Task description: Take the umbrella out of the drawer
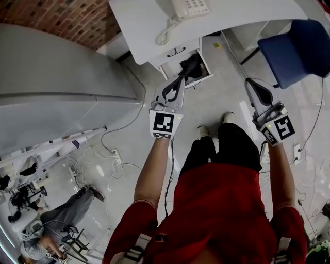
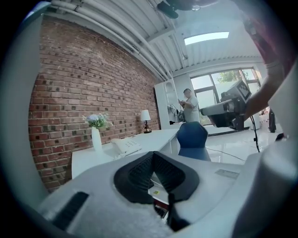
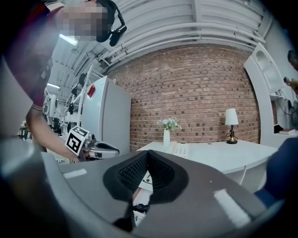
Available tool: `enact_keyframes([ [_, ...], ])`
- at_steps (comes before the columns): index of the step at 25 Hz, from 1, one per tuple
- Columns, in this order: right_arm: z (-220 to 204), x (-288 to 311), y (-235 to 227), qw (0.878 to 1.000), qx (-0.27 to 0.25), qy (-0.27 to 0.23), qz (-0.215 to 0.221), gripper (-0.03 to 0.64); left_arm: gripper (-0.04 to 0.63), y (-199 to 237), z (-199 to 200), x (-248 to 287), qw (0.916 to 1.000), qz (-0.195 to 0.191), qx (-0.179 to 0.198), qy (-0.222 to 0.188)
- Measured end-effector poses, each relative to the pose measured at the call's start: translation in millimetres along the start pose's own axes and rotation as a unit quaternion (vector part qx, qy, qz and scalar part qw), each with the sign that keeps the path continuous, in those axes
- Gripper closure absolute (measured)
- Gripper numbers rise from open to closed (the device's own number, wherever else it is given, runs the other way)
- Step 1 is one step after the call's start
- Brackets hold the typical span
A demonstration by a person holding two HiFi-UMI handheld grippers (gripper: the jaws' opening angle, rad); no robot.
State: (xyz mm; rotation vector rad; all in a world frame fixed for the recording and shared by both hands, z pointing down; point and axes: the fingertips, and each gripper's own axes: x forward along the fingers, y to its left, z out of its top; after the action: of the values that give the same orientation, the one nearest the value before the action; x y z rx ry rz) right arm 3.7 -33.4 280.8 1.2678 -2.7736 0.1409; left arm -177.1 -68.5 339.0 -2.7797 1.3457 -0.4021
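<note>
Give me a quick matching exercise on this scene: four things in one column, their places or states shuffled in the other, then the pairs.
1 black folded umbrella
2 white corded telephone
3 blue padded chair
4 left gripper

A on the white desk top
B jaws together, empty
C inside the open white drawer
D on the floor beside the desk

Pairs: 1-C, 2-A, 3-D, 4-B.

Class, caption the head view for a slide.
Left tongs and right tongs, shut, face an open white drawer holding a black umbrella.
</note>
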Motion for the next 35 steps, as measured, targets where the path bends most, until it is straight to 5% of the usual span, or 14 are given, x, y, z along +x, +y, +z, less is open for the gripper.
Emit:
enact_keyframes([
  [22,-71.3,56.4,-122.2,0.998,0.001,0.007,0.064,0.604,0.588,2.7,-110.9,138.6,0.9902,0.038,0.026,0.132],
  [35,-154.9,88.6,-139.1,0.997,0.007,0.021,0.080,0.604,0.524,3.3,-216.2,199.5,0.9802,-0.009,0.025,0.196],
])
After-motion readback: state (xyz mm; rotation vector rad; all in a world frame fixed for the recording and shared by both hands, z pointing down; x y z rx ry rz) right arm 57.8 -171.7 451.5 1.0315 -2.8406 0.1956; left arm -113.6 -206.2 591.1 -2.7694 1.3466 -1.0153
